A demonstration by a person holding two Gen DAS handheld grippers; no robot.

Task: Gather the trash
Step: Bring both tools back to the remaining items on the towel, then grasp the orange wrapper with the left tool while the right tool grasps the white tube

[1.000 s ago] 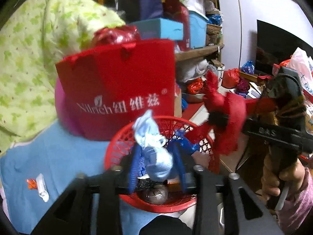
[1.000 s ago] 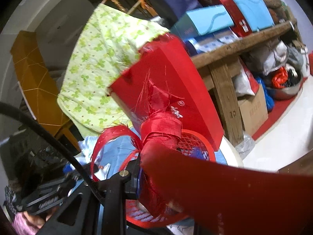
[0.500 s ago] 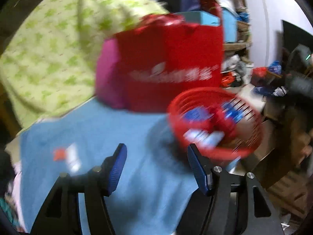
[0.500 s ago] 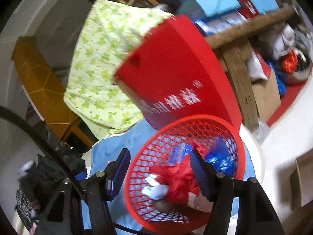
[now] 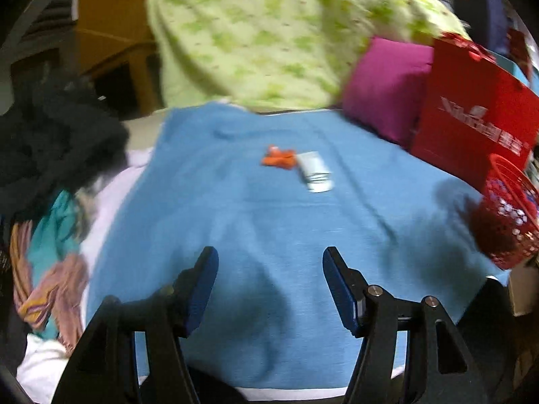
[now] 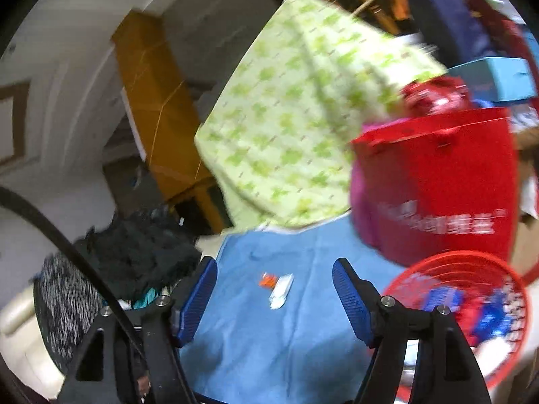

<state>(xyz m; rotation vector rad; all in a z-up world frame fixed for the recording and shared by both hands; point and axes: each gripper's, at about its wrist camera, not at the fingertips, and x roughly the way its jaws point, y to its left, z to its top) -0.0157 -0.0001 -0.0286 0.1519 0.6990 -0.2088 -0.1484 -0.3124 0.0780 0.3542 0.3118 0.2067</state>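
Two pieces of trash left on the blue cloth point(image 5: 269, 222): an orange wrapper point(image 5: 278, 159) and a white packet point(image 5: 316, 171), touching or nearly so, lying side by side.

Progress, judged from how things lie: the red basket point(image 6: 461, 306) already holds several items (blue, red and white bits, too blurred to name), so most of the collecting looks done. The last two pieces are untouched.

Left gripper point(image 5: 269, 286): jaws spread wide, nothing between them. Both pieces sit ahead of the jaws, roughly centred on the gap, the packet slightly toward the right finger's side. Basket is far off to the right of the jaws, at the edge of the cloth.

Right gripper point(image 6: 273, 298): jaws also spread wide, empty. In its view the two pieces show right in the gap between the fingers, but beyond the tips, not within them. Basket is just past the right finger.

How the trash looks:
- orange wrapper: small, crumpled, flat to the cloth
- white packet: flat, oblong, pale, one end looks creased or sealed; blur hides any print

Both are thin and lie flush on soft cloth, so I'd expect the fingers to need to press in and pinch low. Risk: grabbing cloth along with the piece.
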